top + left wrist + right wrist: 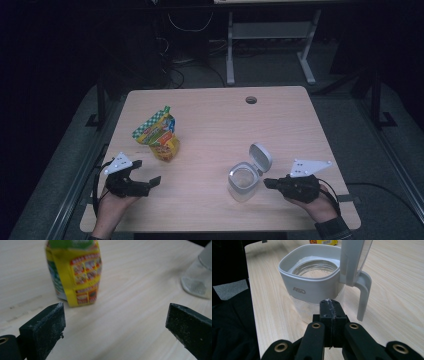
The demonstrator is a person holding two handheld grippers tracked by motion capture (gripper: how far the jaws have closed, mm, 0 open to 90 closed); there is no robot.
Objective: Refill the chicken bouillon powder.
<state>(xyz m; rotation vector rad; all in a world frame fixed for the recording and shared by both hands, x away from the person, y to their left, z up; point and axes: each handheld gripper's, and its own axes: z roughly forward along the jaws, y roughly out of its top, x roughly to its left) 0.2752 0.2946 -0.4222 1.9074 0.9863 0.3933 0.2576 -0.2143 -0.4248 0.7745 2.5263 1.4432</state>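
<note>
A yellow and green snack pouch (159, 134) stands upright on the wooden table (215, 120), left of centre; the left gripper view shows the pouch (75, 272) ahead. My left gripper (147, 172) sits near the front left edge, open, with nothing between its fingers (45, 330). A clear jar with a grey rim (243, 180) stands right of centre, its hinged lid (261, 157) flipped up. My right gripper (267, 183) is shut just right of the jar, tips close to its wall. In the right gripper view the jar (312, 285) is directly in front of the closed fingertips (329, 310).
A round cable hole (251, 100) lies near the table's far edge. Beyond the table stand a white desk frame (270, 45) and floor cables. The person's hands enter from the bottom edge. Bare tabletop lies between the pouch and the jar.
</note>
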